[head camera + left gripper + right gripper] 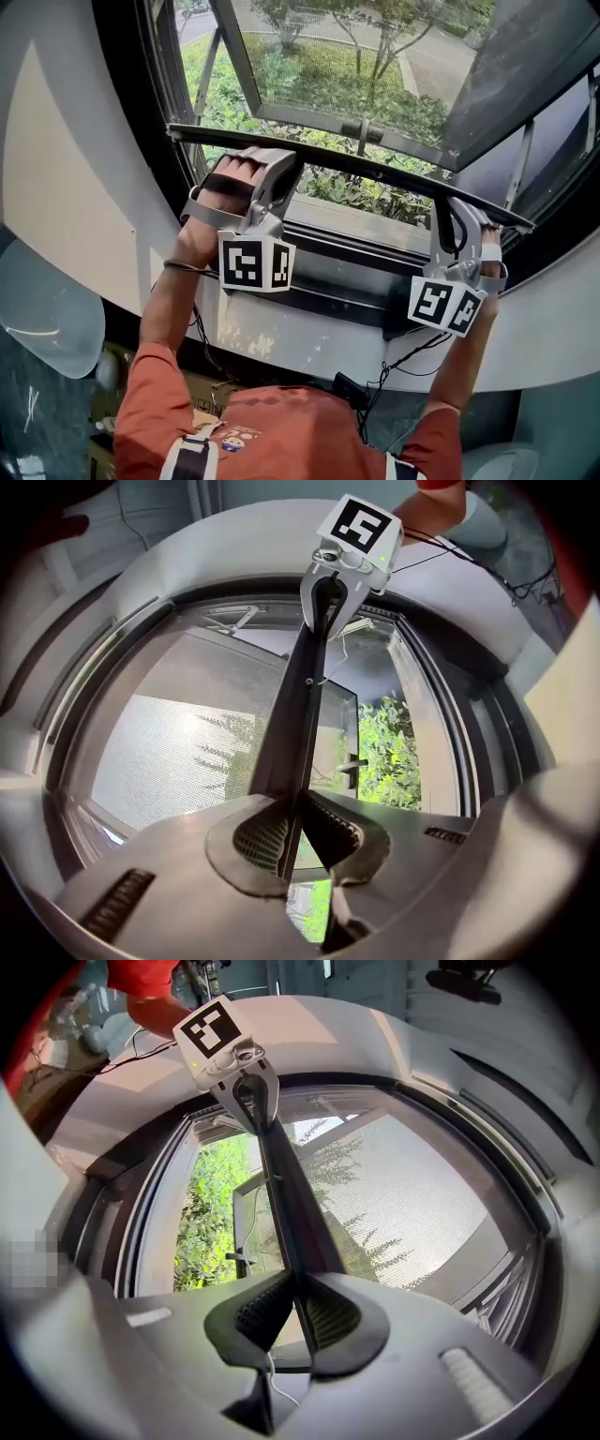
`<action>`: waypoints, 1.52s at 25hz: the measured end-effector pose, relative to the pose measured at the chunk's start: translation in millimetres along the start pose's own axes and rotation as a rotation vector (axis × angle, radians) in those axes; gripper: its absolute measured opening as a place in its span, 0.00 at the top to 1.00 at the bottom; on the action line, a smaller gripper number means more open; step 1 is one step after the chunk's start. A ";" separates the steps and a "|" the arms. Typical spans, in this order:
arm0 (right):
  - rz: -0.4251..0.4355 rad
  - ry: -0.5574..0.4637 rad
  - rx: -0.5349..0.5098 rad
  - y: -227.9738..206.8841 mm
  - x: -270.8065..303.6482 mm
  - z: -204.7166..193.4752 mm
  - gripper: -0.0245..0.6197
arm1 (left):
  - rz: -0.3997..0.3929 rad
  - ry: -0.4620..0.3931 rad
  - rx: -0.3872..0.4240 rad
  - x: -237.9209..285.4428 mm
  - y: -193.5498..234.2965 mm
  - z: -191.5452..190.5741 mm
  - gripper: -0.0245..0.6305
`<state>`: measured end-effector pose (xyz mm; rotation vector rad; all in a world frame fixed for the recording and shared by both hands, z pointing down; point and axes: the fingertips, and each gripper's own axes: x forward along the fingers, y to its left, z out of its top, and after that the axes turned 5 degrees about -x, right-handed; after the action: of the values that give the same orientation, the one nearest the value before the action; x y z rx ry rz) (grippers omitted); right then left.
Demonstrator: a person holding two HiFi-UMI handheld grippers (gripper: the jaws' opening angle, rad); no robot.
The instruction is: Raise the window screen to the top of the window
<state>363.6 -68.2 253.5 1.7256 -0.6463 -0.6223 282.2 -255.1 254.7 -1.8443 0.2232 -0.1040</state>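
Both grippers are pinched tight on the window screen's thin dark bar. The left gripper sits toward its left end and the right gripper toward the right, with the ribbed rubber pads flat against the bar's edge. The bar spans the window at a slight slant, leaving a strip of open gap above the lower frame rail. Fine gray mesh stretches off the bar's other side. A smooth curved white wall hugs the dark frame.
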 end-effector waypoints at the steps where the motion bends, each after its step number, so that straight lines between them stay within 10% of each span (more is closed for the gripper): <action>1: -0.012 0.000 -0.002 -6.9 1.3 2.1 0.88 | 0.011 -0.004 -0.006 0.6 7.0 1.3 0.89; 38: -0.228 -0.059 -0.101 -97.4 9.2 19.6 0.87 | 0.164 -0.083 0.037 5.4 96.3 31.2 0.87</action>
<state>366.7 -67.1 153.8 1.7043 -0.4530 -0.8532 283.7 -252.6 153.3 -1.7819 0.3119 0.0814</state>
